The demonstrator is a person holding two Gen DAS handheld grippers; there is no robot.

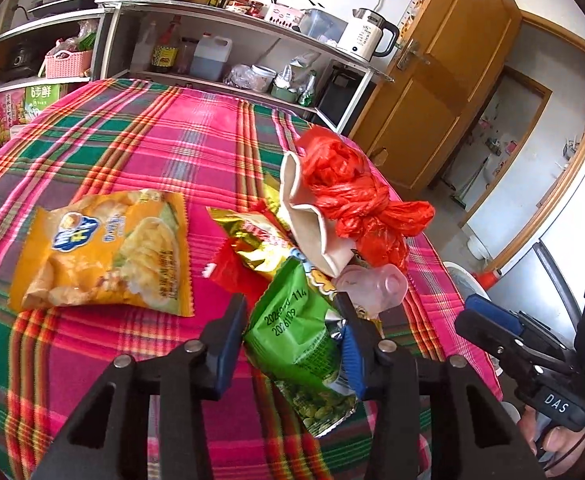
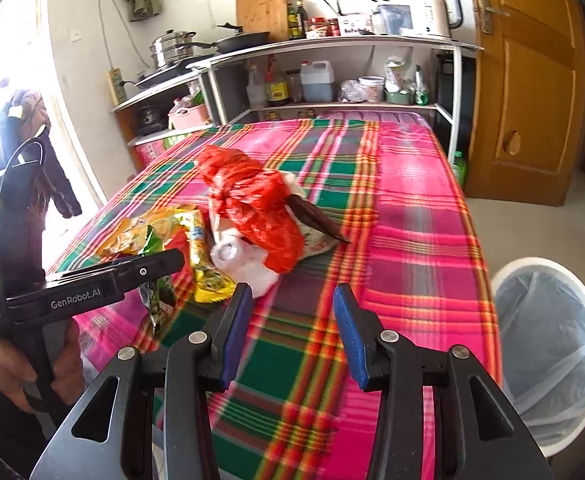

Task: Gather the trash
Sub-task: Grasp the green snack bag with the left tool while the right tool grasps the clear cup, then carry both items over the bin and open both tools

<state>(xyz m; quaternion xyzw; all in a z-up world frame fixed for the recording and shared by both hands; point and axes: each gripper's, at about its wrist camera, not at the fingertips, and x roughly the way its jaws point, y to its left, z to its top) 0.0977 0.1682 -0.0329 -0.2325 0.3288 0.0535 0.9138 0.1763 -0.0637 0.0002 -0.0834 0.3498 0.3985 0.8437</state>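
Note:
My left gripper [image 1: 292, 310] is shut on a green snack packet [image 1: 300, 344], which fills the gap between its blue pads. Behind the packet lie a gold and red wrapper [image 1: 252, 242], a crumpled red plastic bag [image 1: 352, 196], a beige paper piece [image 1: 312, 220] and a clear plastic cup [image 1: 376, 286]. A yellow chip bag [image 1: 108, 252] lies to the left. My right gripper [image 2: 288, 300] is open and empty above the plaid cloth [image 2: 412, 220], short of the red bag [image 2: 252, 204] and the clear cup [image 2: 236, 256].
A white bin with a clear liner [image 2: 552, 340] stands on the floor right of the table. Kitchen shelves [image 2: 332, 76] with bottles and a kettle [image 2: 432, 12] line the far wall. A wooden door [image 2: 532, 80] is at right.

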